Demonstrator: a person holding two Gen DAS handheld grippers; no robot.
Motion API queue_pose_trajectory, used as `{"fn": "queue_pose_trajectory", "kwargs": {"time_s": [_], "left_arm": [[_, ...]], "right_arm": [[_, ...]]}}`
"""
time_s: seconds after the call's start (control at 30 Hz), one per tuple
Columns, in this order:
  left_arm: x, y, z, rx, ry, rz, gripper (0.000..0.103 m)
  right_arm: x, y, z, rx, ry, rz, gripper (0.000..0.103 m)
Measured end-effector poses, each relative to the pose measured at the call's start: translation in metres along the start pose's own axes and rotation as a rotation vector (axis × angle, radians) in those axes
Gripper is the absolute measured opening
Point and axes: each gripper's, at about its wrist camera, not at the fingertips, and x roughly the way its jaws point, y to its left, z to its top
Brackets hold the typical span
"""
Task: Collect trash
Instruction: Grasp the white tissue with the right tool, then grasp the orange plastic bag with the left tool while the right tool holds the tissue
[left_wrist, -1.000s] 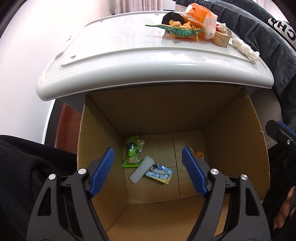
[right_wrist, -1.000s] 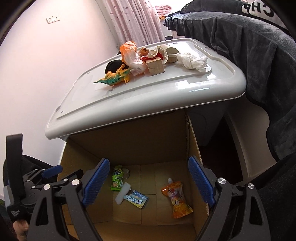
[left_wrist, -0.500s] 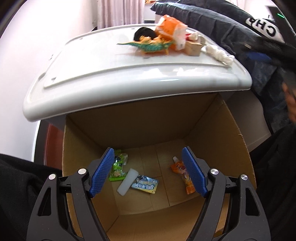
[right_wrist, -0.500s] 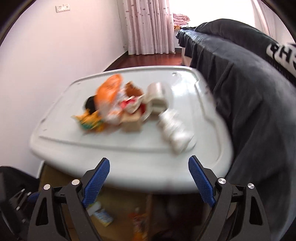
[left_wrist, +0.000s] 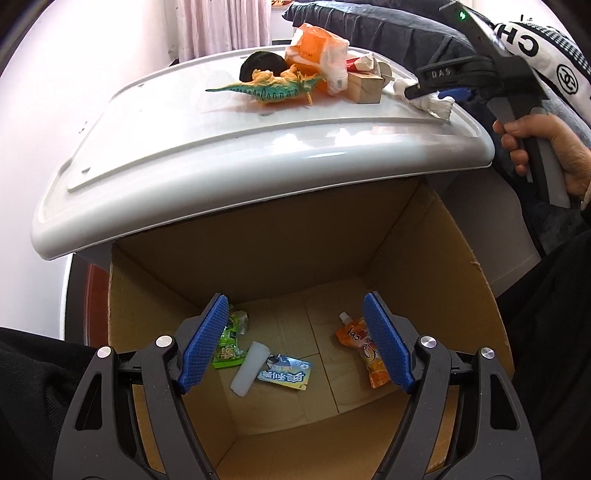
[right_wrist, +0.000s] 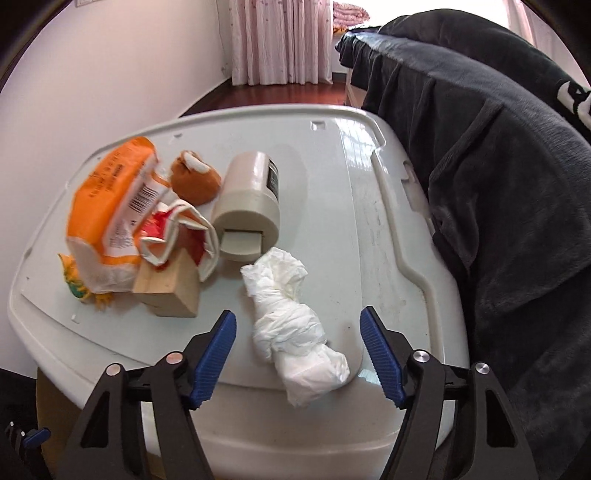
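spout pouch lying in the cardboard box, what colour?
Orange, with a white spout; it shows best in the left wrist view, beside the left claw's right pad.

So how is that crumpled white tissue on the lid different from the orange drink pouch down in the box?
The crumpled white tissue lies on the grey lid, between the open fingers of the right claw; the orange drink pouch lies flat on the floor of the cardboard box. The tissue is plain white and wadded into a twisted lump; the pouch is printed, smooth and has a spout. Neither is gripped by a claw.
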Motion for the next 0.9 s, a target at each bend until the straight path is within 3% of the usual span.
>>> {"fn": "queue_pose_trajectory", "kwargs": {"time_s": [0.1, 0.2, 0.37, 0.5, 0.7, 0.8, 0.9], "left_arm": [[0.0, 0.002, 0.001, -0.009, -0.005, -0.002, 0.074], [0.001, 0.003, 0.001, -0.014, -0.002, -0.001, 0.074], [-0.004, 0.005, 0.002, -0.023, -0.008, 0.007, 0.074], [-0.018, 0.007, 0.022, -0.034, -0.037, -0.002, 0.074], [-0.035, 0.002, 0.094, -0.054, -0.114, -0.071, 0.074], [-0.03, 0.0, 0.141, -0.084, -0.139, -0.122, 0.074], [-0.015, -0.003, 0.178, -0.116, -0.155, -0.114, 0.074]], "right_arm": [[0.005, 0.006, -0.001, -0.035, 0.007, -0.017, 0.054], [0.002, 0.012, -0.004, -0.046, -0.001, -0.014, 0.037], [-0.003, 0.012, -0.009, -0.012, 0.003, -0.019, 0.035], [-0.023, 0.006, -0.016, 0.086, -0.022, 0.04, 0.035], [-0.084, -0.004, -0.044, 0.203, -0.157, 0.089, 0.035], [-0.104, -0.003, -0.074, 0.24, -0.188, 0.114, 0.035], [-0.111, 0.003, -0.104, 0.26, -0.181, 0.132, 0.035]]}}
